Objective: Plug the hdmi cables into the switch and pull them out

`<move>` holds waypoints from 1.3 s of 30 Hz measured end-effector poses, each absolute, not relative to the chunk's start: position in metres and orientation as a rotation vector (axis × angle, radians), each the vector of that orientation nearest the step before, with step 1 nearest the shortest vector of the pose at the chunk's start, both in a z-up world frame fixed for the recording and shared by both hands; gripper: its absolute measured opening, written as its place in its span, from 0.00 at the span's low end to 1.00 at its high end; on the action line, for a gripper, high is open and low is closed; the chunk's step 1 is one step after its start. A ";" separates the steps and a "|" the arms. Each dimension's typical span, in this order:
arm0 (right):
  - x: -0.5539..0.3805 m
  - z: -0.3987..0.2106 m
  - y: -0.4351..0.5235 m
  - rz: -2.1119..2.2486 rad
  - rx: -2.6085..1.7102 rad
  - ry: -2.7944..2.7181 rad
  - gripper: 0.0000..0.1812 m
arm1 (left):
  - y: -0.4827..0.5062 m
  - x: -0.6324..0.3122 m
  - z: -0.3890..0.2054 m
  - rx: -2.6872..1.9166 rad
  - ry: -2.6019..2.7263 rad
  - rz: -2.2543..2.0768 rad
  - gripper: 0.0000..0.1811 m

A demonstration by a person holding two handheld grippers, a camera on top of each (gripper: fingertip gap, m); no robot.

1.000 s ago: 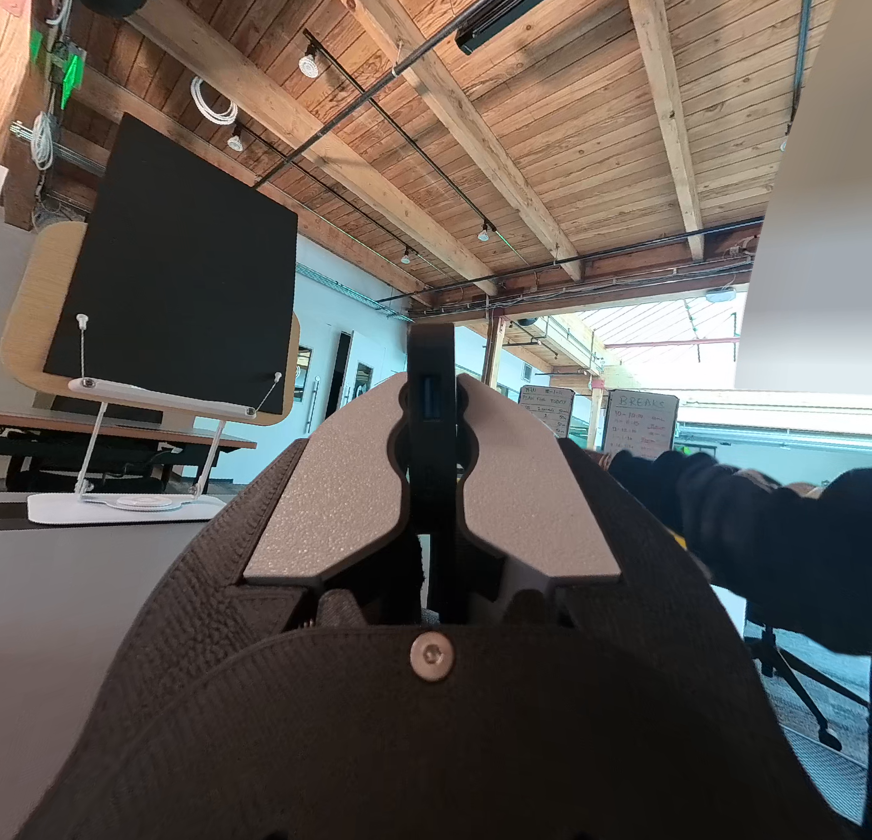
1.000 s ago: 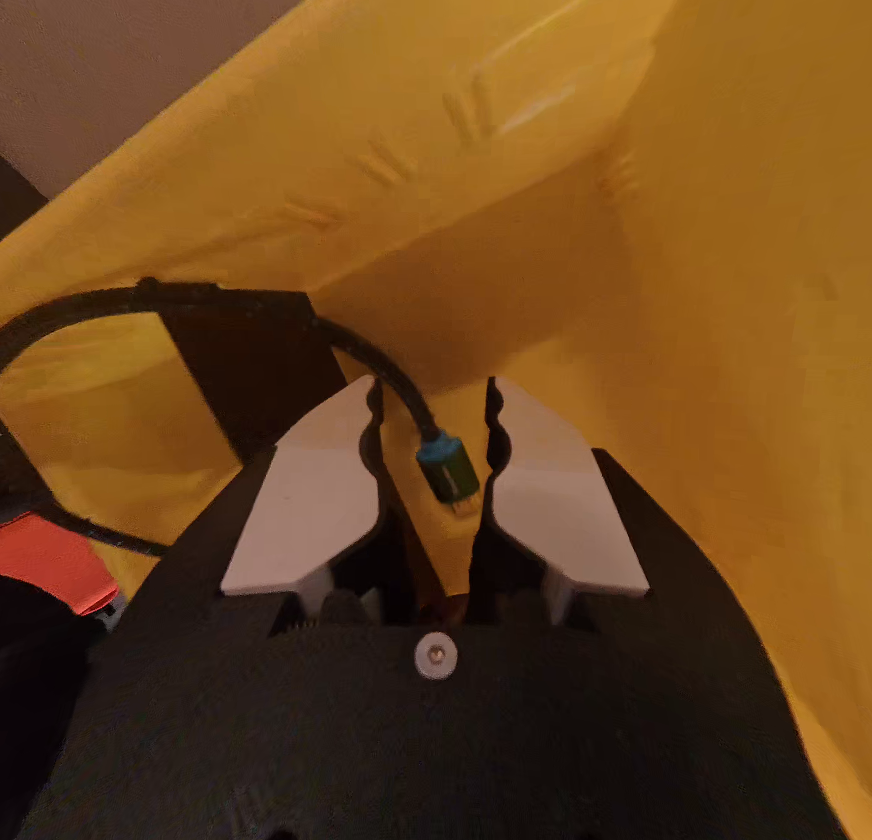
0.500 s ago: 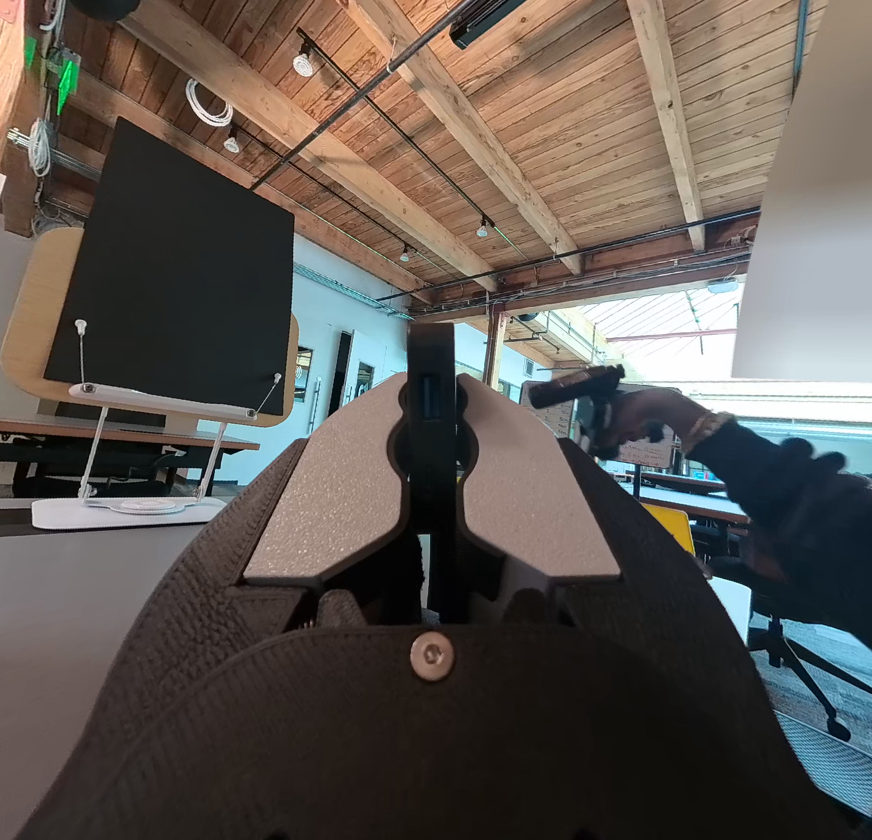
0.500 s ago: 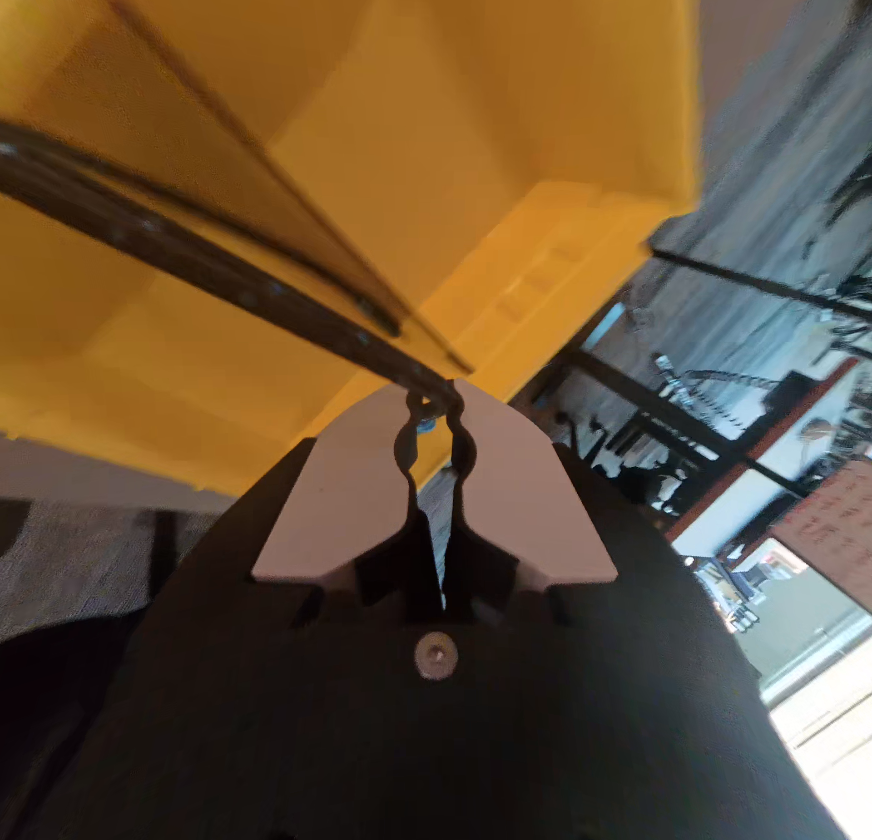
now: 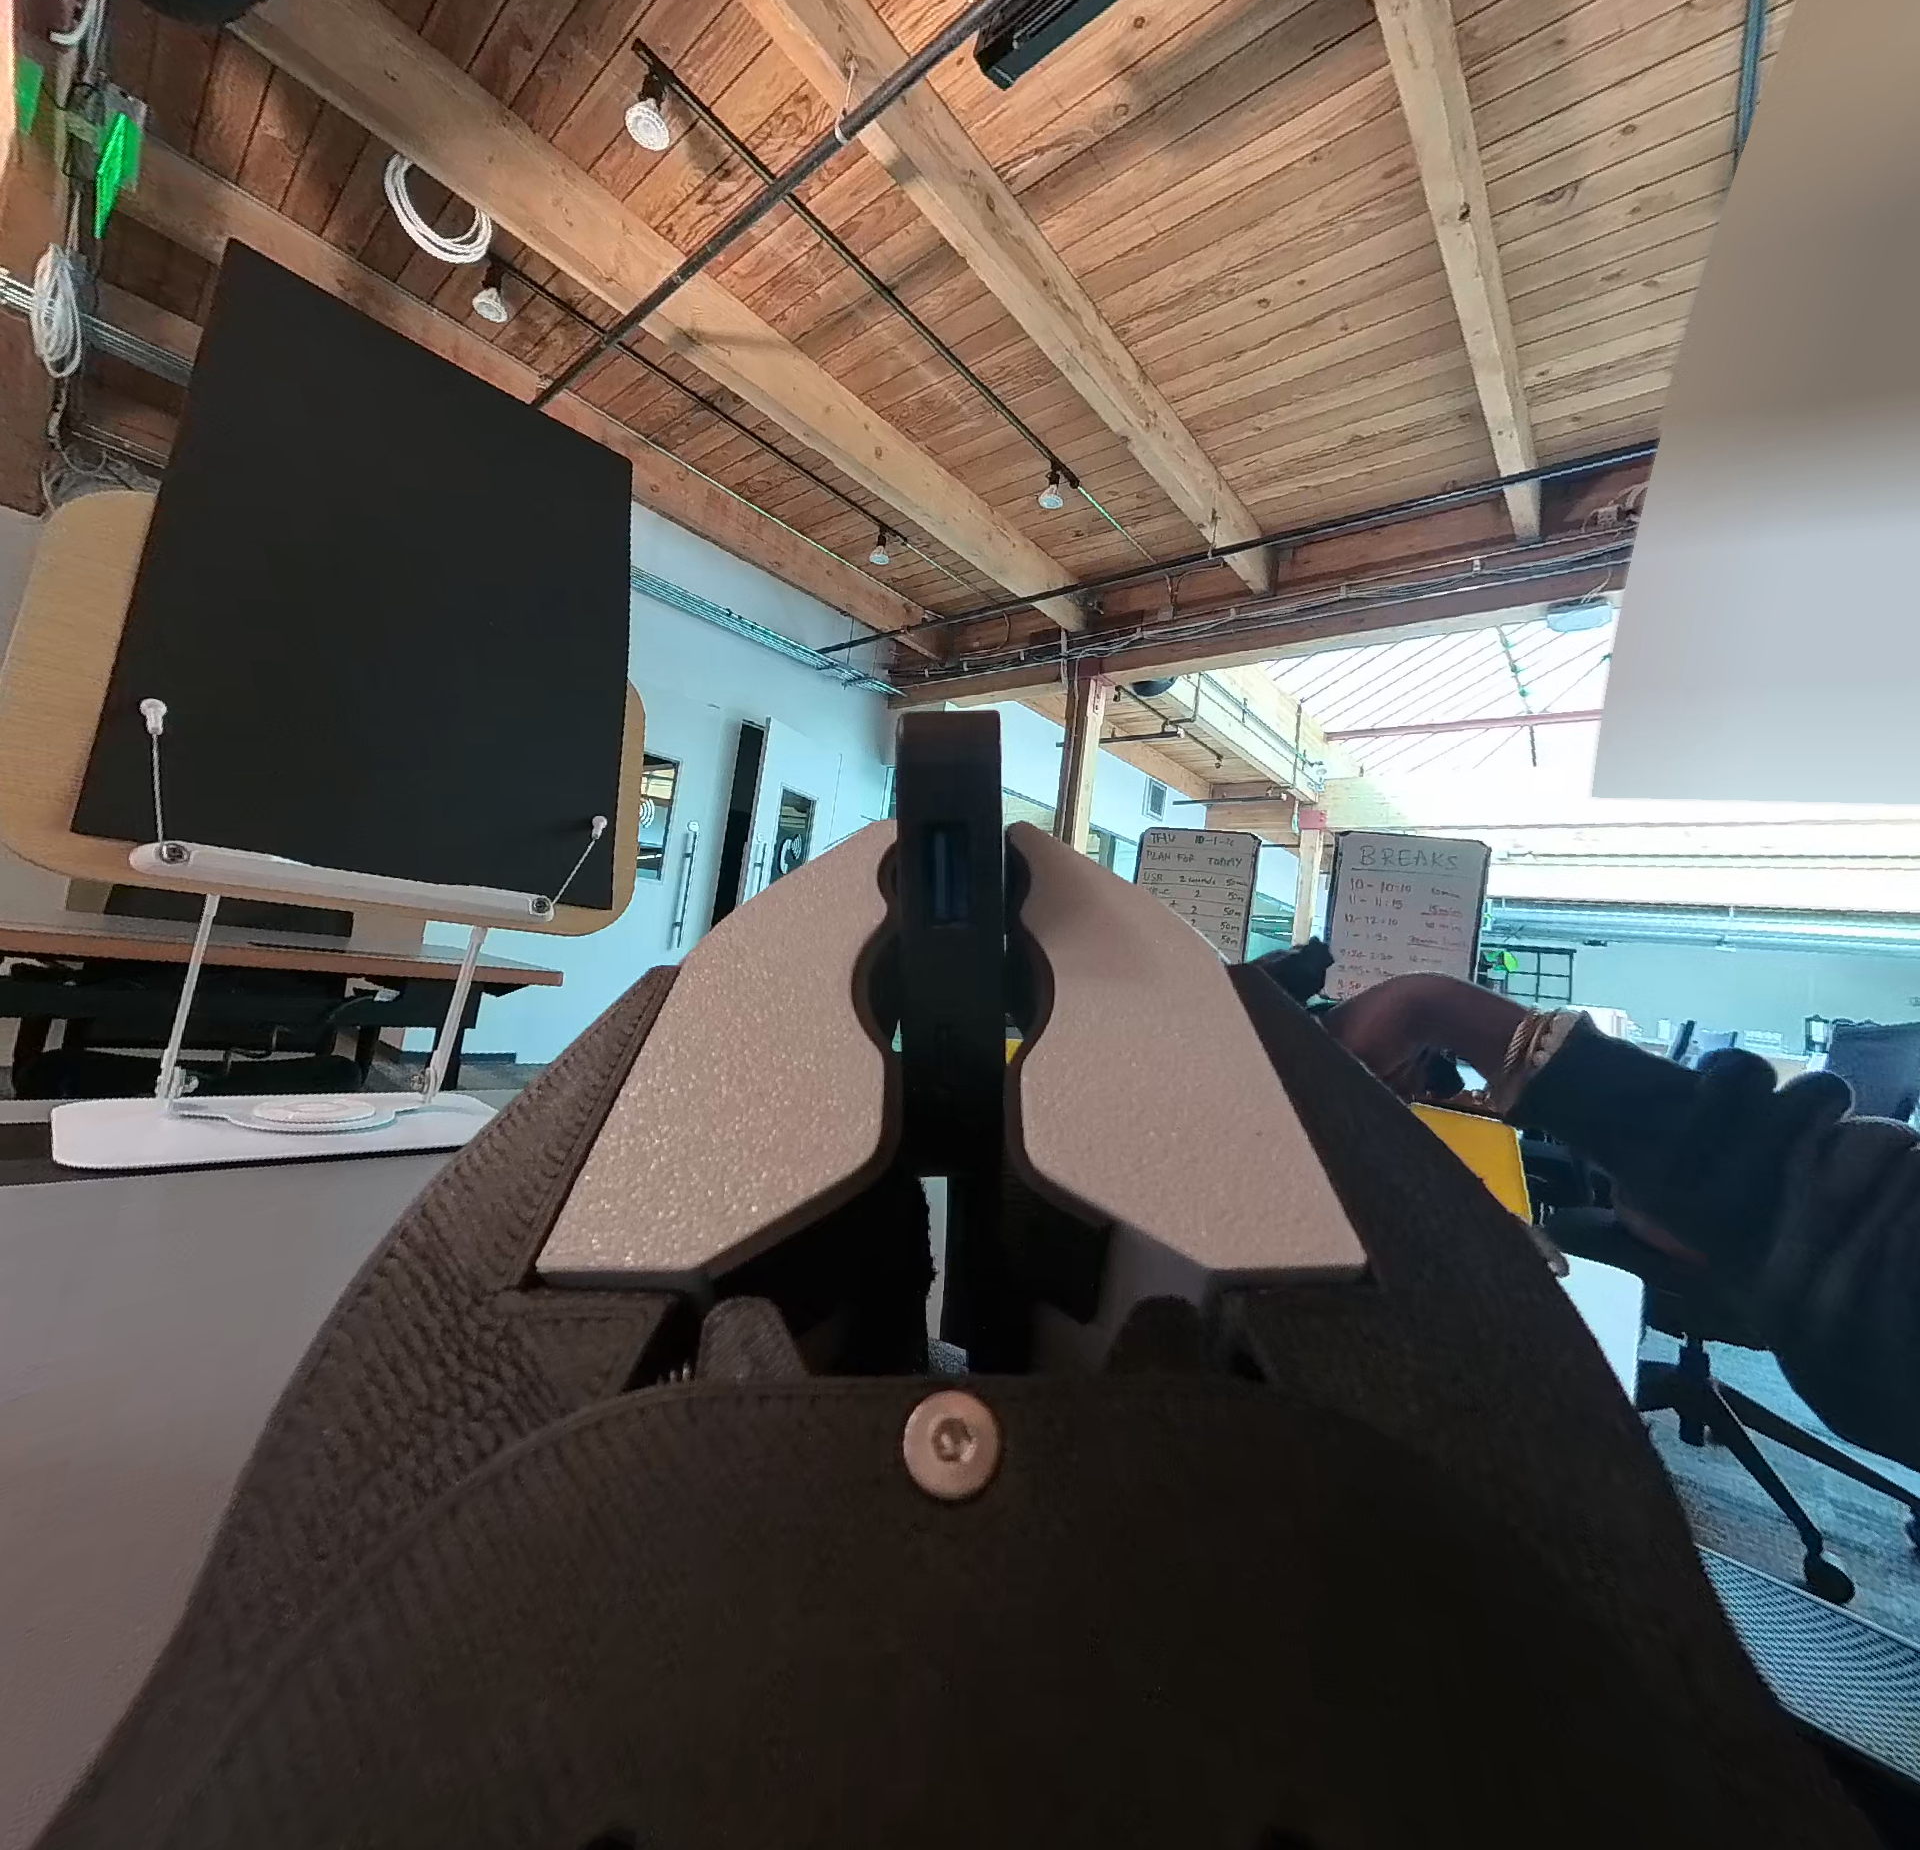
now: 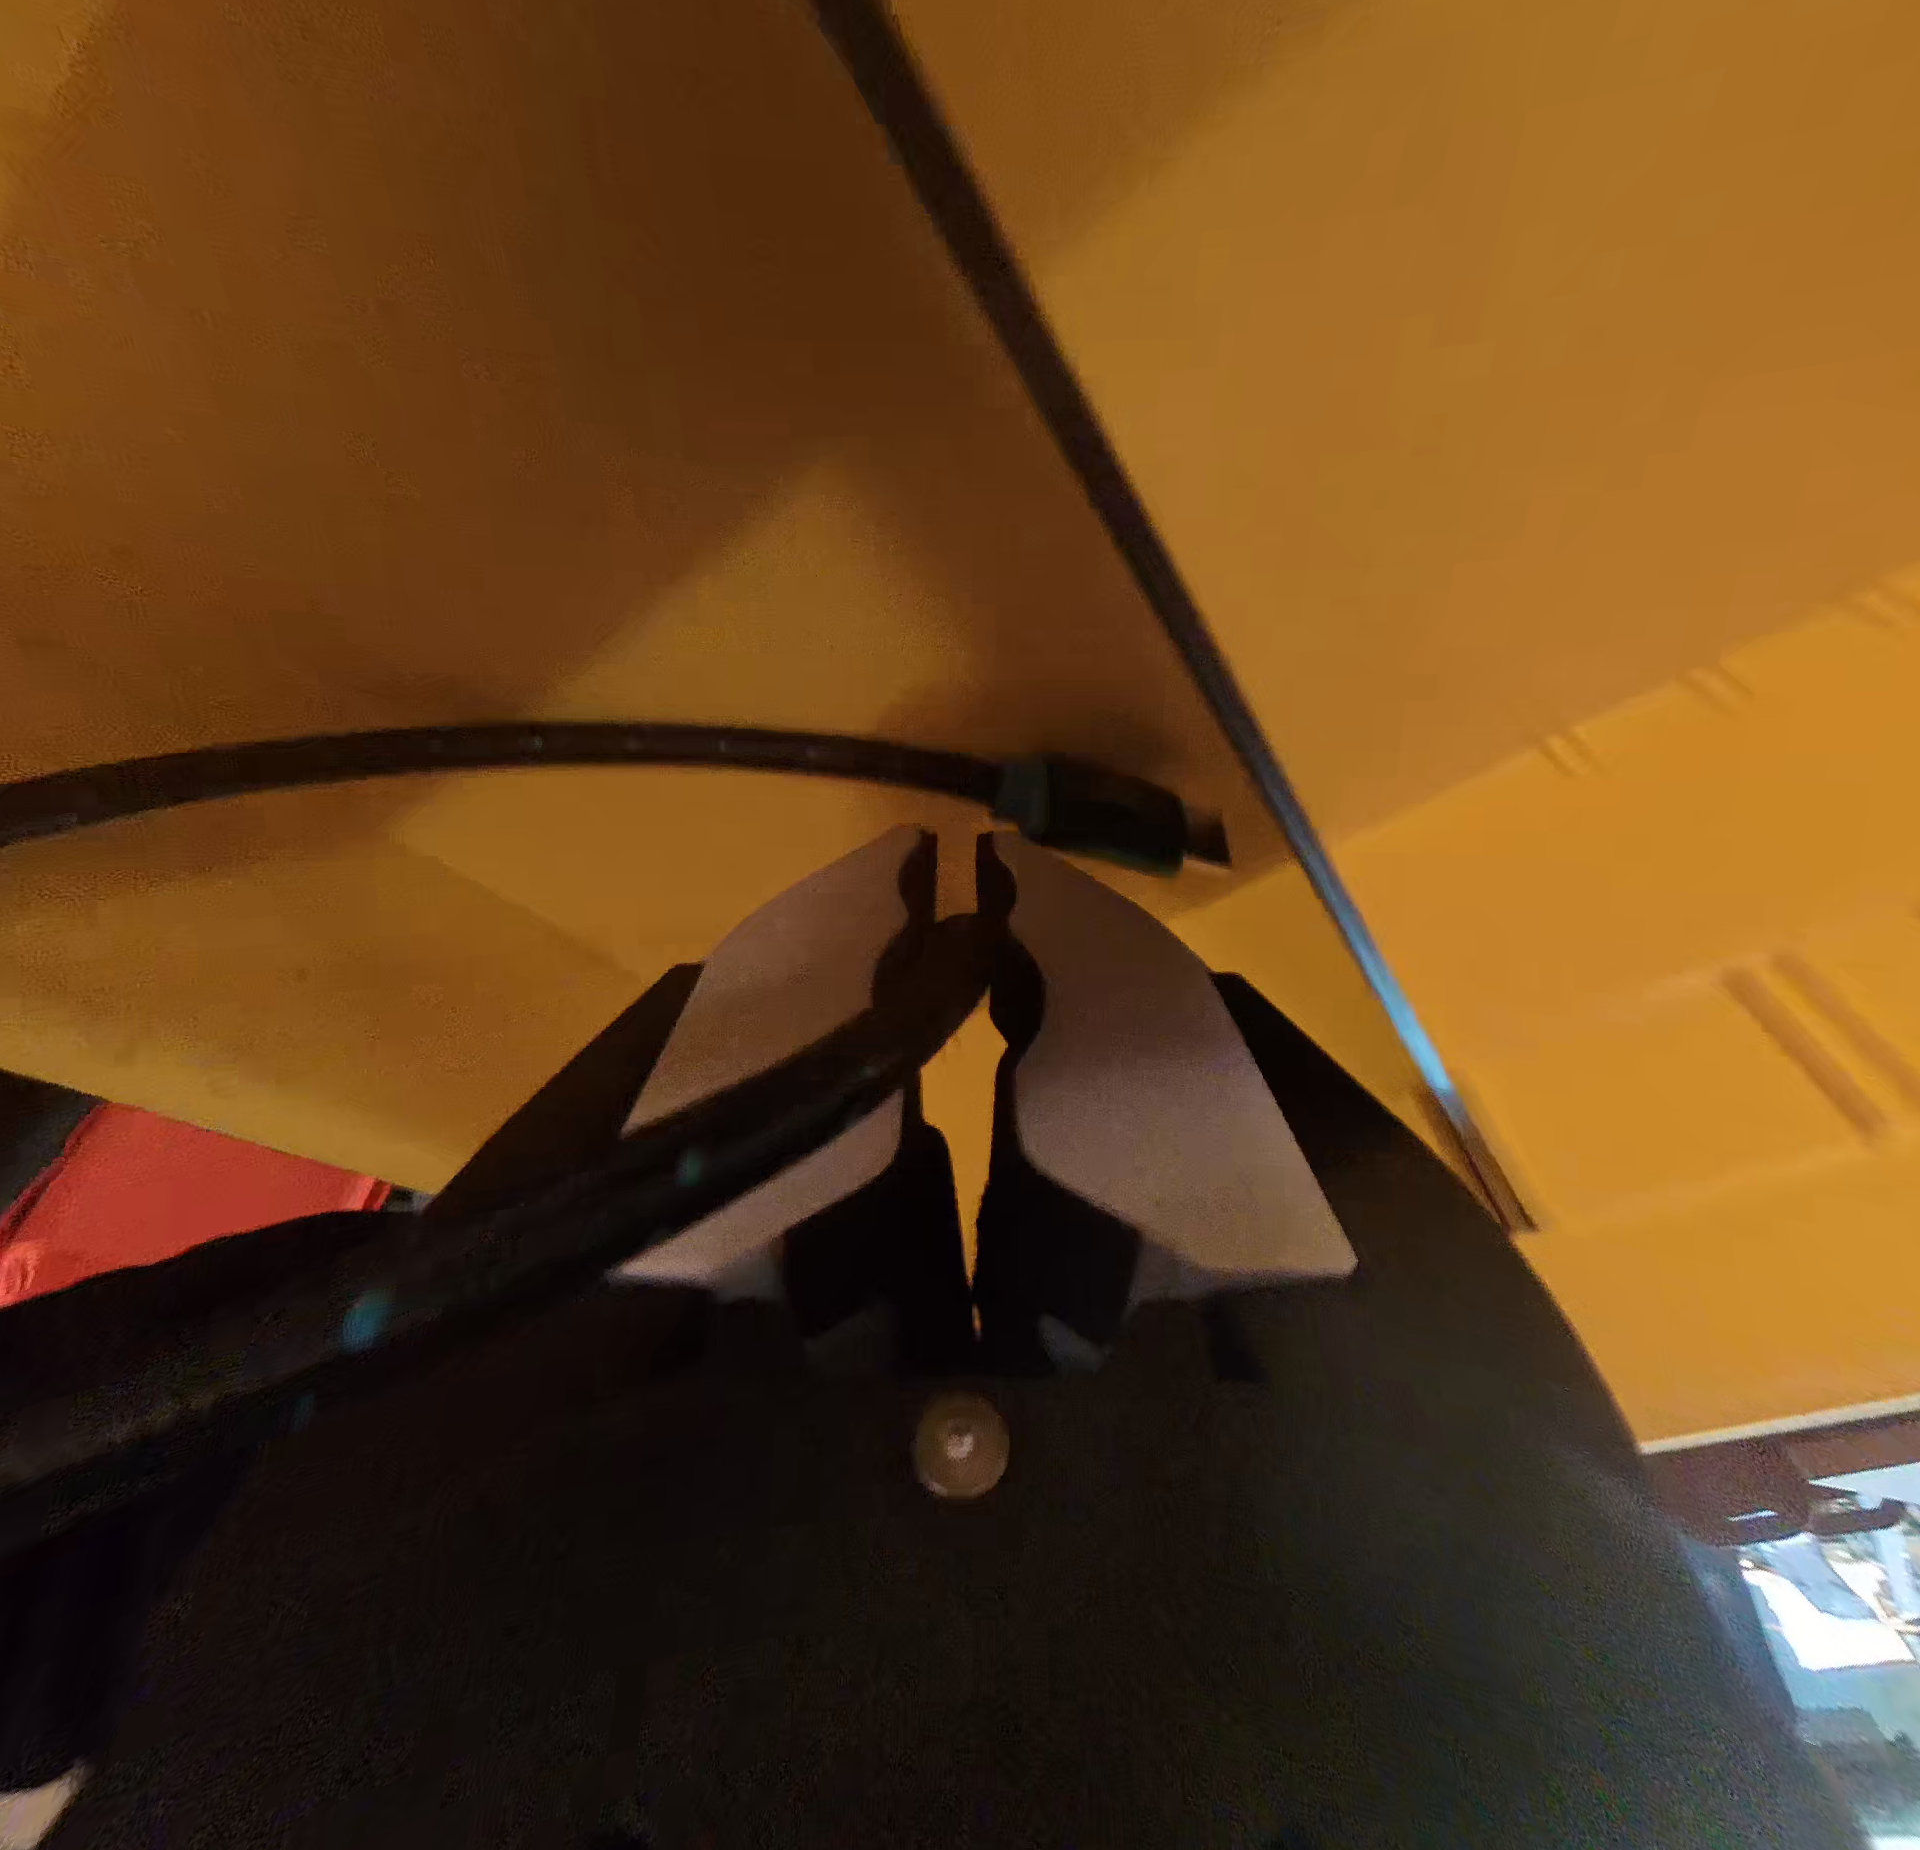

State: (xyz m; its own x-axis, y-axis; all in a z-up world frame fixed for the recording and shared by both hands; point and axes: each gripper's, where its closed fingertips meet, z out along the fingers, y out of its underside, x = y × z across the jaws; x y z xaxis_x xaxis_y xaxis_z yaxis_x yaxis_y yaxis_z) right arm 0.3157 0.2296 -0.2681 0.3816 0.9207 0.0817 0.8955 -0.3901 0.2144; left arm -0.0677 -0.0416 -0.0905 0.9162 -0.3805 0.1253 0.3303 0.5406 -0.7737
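The right tool (image 6: 956, 844) now pinches a cable (image 6: 790, 1094) from the bin (image 6: 1558, 294); the left tool (image 5: 951, 844) still clamps the switch (image 5: 949, 865), so plugging can begin.

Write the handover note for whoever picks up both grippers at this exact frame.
Left gripper: shut on the black switch, held upright on edge above the grey table; no cable shows in the port facing the camera.
Right gripper: inside the yellow bin, shut on a black cable that trails off to the lower left.
A second cable's plug lies loose just beyond the fingertips.
Done: switch and one cable picked up.
Left: bring the cable to the switch, plug in, repeat with the other, then pull both out.
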 end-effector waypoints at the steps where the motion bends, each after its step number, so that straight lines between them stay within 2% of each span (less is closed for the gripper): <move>1: 0.314 -0.271 0.227 0.279 2.465 1.661 0.05 | -0.042 -0.068 -0.091 -0.906 0.061 -0.421 0.07; 6: 0.294 -0.261 0.225 0.156 2.481 1.764 0.17 | -0.042 -0.068 -0.091 -0.906 0.059 -0.418 0.07; 10: 0.284 -0.236 0.221 -0.018 2.567 1.820 0.38 | -0.042 -0.067 -0.091 -0.906 0.063 -0.416 0.07; 15: 0.287 -0.209 0.216 -0.149 2.692 1.907 0.51 | -0.041 -0.067 -0.091 -0.908 0.061 -0.417 0.07; 18: 0.294 -0.191 0.221 -0.200 2.826 1.933 0.51 | -0.041 -0.067 -0.091 -0.909 0.063 -0.417 0.07; 24: 0.287 -0.141 0.208 -0.571 2.969 2.200 0.51 | -0.041 -0.067 -0.091 -0.910 0.061 -0.418 0.08; 25: 0.287 -0.135 0.198 -0.650 2.948 2.247 0.48 | -0.041 -0.067 -0.091 -0.910 0.062 -0.417 0.08; 27: 0.288 -0.128 0.176 -0.799 2.857 2.377 0.36 | -0.041 -0.067 -0.091 -0.910 0.063 -0.416 0.08; 29: 0.287 -0.134 0.154 -0.858 2.724 2.491 0.25 | -0.041 -0.067 -0.092 -0.910 0.063 -0.417 0.08; 32: 0.290 -0.171 0.125 -0.745 2.521 2.475 0.25 | -0.041 -0.066 -0.091 -0.911 0.065 -0.416 0.07; 36: 0.286 -0.188 0.096 -0.880 2.392 2.471 0.30 | -0.040 -0.066 -0.092 -0.913 0.070 -0.410 0.07; 39: 0.303 -0.207 0.098 -0.635 2.457 2.437 0.23 | -0.040 -0.065 -0.092 -0.915 0.073 -0.408 0.08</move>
State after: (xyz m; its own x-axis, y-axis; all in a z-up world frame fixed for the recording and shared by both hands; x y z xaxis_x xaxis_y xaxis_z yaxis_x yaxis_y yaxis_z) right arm 0.3032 0.0977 -0.2075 0.0111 0.9999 0.0112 0.8671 -0.0041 -0.4980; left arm -0.0650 -0.0400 -0.0918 0.9210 -0.3736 0.1104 0.3123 0.5388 -0.7824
